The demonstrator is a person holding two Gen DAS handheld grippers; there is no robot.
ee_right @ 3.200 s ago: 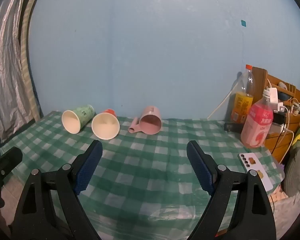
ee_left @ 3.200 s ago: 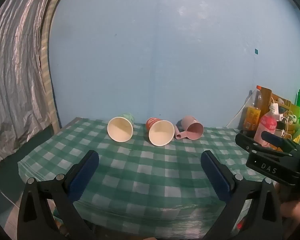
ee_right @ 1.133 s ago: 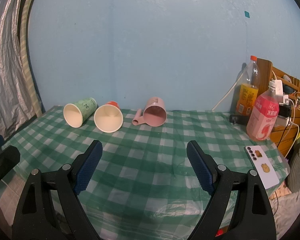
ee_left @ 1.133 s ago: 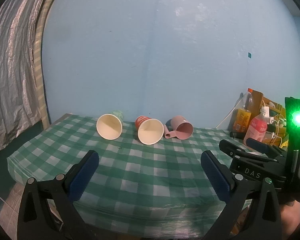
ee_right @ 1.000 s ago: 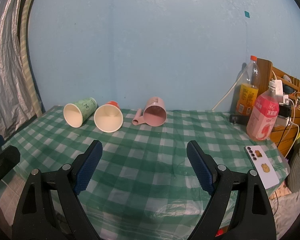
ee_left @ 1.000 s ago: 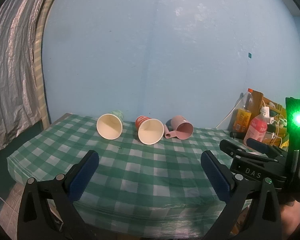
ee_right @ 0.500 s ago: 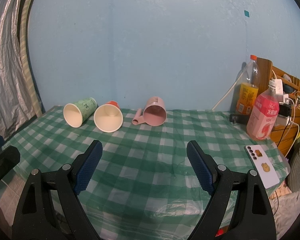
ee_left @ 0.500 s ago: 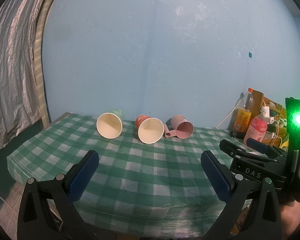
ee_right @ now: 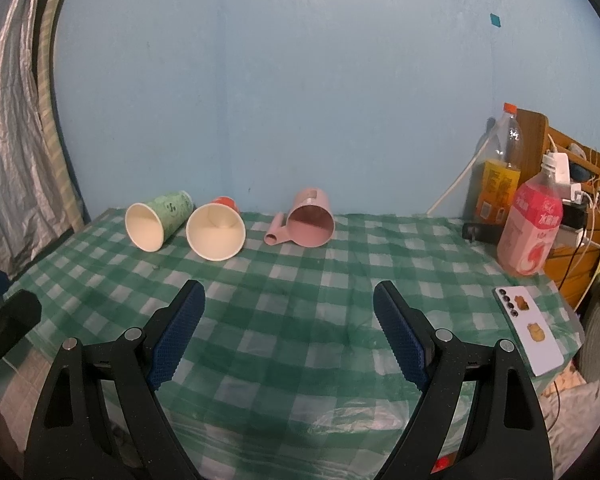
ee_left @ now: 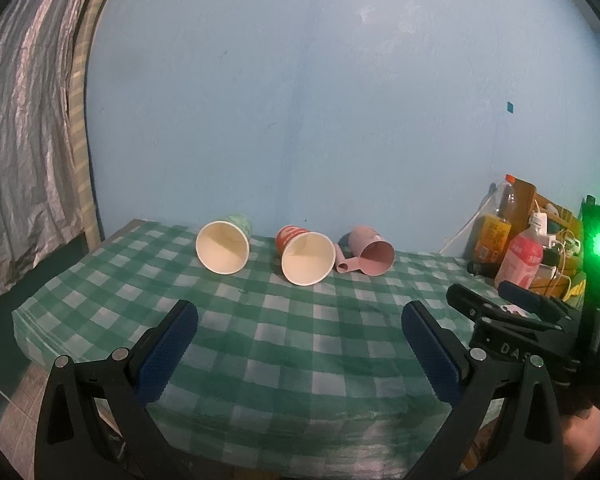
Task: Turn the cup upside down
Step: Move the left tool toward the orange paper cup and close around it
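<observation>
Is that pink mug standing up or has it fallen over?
Tipped over. The pink mug lies on its side on the checked tablecloth, open mouth facing the camera, handle beside it on the cloth.

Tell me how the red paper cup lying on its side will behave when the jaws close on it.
The red paper cup looks thin-walled, so it likely crushes under a hard squeeze. Lying tapered on the tablecloth, it probably rolls in an arc if nudged. Likely very light.

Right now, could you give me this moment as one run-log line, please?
left gripper open, empty | right gripper open, empty | green cup, red cup, pink mug on sides | none flipped
</observation>
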